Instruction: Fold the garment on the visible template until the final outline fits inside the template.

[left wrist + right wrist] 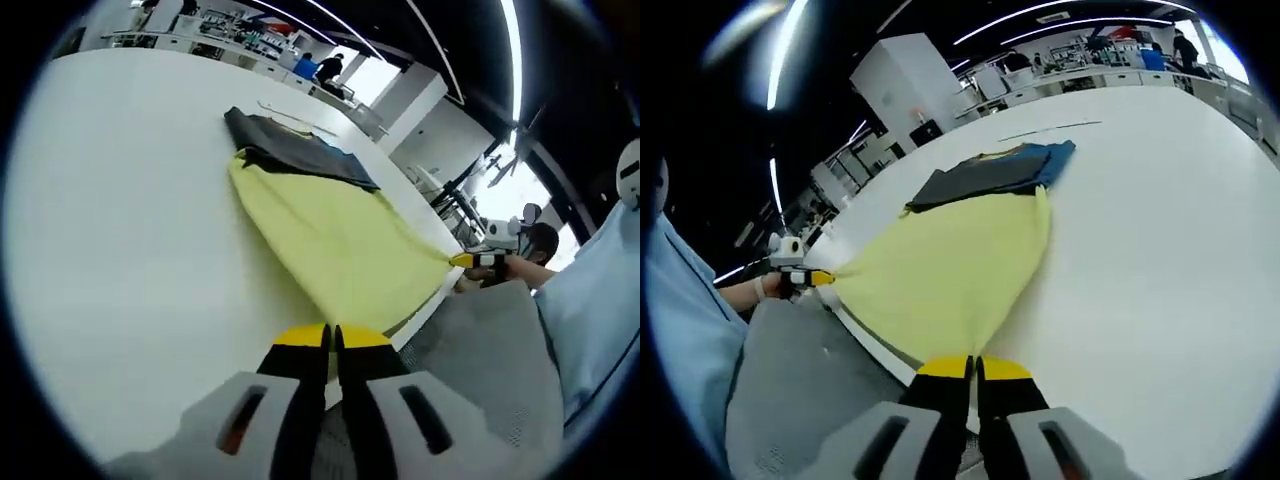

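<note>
We pinch the yellow garment (340, 240) at both near corners with left tongs (331, 336) and right tongs (973, 368), over the table (130, 200); we should lift evenly, keeping the edge taut.

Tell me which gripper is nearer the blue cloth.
Right, slightly. The blue cloth lies at the far end of the yellow garment, on the side of the right gripper; the left gripper pinches the opposite near corner.
</note>
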Available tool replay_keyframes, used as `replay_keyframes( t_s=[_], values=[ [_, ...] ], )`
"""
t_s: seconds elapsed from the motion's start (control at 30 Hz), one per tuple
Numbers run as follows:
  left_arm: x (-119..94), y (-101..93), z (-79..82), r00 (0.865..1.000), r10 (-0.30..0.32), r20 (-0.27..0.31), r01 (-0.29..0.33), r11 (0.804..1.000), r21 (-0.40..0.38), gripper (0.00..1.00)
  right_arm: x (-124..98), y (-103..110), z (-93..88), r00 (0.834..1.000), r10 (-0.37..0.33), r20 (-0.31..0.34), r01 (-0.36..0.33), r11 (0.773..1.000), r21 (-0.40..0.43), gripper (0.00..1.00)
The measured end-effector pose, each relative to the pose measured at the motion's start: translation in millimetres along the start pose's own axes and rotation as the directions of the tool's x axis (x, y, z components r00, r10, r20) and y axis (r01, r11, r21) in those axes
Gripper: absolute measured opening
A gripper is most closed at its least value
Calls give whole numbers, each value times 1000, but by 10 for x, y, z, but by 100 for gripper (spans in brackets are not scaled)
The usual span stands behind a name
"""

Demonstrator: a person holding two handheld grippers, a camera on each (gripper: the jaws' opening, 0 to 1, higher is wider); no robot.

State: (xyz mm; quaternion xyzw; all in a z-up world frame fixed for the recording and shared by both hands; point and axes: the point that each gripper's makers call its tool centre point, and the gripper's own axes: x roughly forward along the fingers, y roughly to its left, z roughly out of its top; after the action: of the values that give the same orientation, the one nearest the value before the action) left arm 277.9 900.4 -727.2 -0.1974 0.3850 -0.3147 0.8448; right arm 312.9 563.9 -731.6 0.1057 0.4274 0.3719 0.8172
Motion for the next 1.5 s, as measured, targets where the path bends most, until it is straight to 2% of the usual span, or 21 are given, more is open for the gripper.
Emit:
replay_keyframes(
  t_s=[0.2,0.6,0.73,0.8,0.87,1.0,1.13,1.2,1.3,1.5],
  values=[
    [-84,-103,-95,1000,-21,-11,20,1000,-12,0,-56,85,-84,1000,23,-15,-22,999,39,0],
    [-164,-187,-199,998,-49,-39,48,999,-26,0,-93,205,-172,997,62,-41,-60,997,49,0],
    [-169,-150,-159,999,-32,-26,31,999,-16,0,-102,218,-97,997,79,-10,-78,994,80,0],
    [-173,-115,-77,1000,-5,-8,5,1000,5,0,-109,233,-49,996,92,-4,-91,992,83,0],
    [-171,-122,9,1000,-6,8,6,1000,18,0,-123,216,41,996,85,20,-86,993,77,0],
    [-157,-120,241,999,1,39,-4,997,73,0,-155,225,316,989,101,105,-112,988,104,0],
    [-129,-81,533,998,-5,65,-4,990,138,0,-163,208,619,976,114,185,-138,983,121,0],
    [-108,-35,672,997,-3,77,-8,990,140,0,-136,193,715,972,122,200,-148,981,125,0],
    [-62,37,970,992,-5,123,-13,989,147,0,-68,116,893,968,121,220,-149,982,118,0],
    [101,148,1523,986,5,165,-37,980,194,0,22,1,1561,929,141,342,-190,975,114,0]
  ],
)
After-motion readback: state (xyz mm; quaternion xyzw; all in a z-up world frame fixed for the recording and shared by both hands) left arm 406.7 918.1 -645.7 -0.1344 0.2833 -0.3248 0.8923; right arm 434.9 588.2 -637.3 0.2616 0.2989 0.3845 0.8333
